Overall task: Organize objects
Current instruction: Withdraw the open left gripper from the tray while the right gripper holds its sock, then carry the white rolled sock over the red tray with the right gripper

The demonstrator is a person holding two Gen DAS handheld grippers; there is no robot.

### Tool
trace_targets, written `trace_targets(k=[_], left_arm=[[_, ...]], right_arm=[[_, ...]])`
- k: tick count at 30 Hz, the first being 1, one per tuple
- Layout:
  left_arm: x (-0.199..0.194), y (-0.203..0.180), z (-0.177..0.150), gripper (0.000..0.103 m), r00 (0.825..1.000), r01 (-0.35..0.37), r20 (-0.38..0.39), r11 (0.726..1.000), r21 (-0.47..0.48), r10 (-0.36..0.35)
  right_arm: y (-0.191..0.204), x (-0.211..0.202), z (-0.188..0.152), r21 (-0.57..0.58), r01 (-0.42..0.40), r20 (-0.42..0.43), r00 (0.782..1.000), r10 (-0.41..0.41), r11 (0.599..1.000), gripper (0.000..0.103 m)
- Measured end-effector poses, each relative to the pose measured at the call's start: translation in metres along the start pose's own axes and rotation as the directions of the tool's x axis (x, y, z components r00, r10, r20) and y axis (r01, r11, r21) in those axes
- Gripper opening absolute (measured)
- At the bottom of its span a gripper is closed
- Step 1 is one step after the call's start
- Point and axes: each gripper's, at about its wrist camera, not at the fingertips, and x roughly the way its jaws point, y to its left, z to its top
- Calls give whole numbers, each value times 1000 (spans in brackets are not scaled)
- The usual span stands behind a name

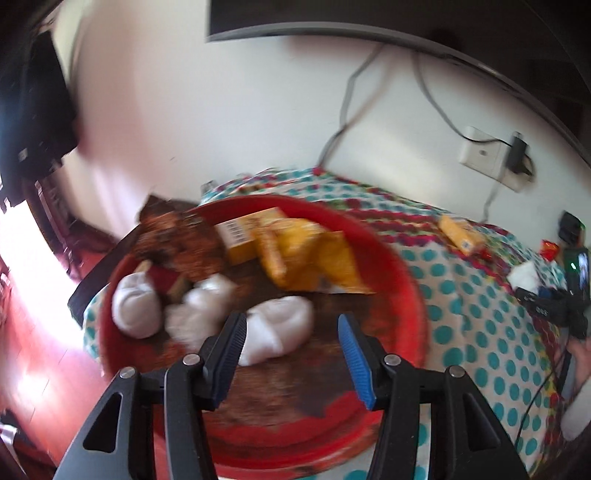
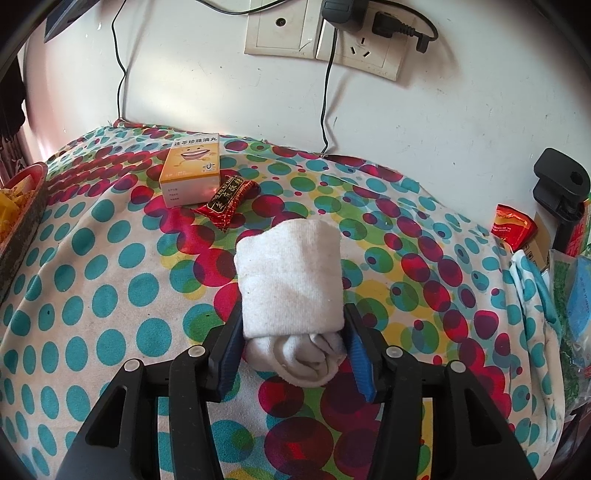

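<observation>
In the blurred left wrist view, my left gripper is open and empty above a round red tray. The tray holds three rolled white socks, yellow boxes and packets and a brown packet. In the right wrist view, my right gripper is shut on a rolled white sock over the dotted tablecloth. An orange and white box and a red wrapped snack lie beyond it near the wall. The orange box also shows in the left wrist view.
The red tray's rim shows at the right wrist view's left edge. Red packets, a black stand and bags crowd the right edge. Wall sockets with cables hang above the table. A phone and black gear sit at the table's right.
</observation>
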Motion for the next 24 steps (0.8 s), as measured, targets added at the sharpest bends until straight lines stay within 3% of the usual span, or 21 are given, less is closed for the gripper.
trace_targets(k=[4,7,11,13,14,15,24], left_arm=[[5,-13,-11,53,1000,24,12,998,53,-25],[11,-9,-16,53,997,74,4,996,42,-74],[18,-4,-22,53,997,75,-12,996,39,-75],[21,-2,-22,53,996,83,-16,996,32,-83],[22,0,-23,53,996,82,-18,996,24,-82],[24,1,-24,53,996,82,-21,996,20,-81],[28,1,-25,53,999,44,-21,998,35,-43]], right_arm=[[-4,-2,-2,20,-2,-4,1000,2,1000,57],[-7,-2,-3,44,-6,-11,1000,6,999,64],[-8,-1,-3,56,-13,-12,1000,13,998,66],[-5,-3,-3,49,-9,1,1000,9,999,60],[-5,-6,-3,45,-32,16,999,31,998,42],[-4,-7,-3,40,-43,20,999,42,998,32],[-2,-6,-3,44,-33,15,999,32,999,32]])
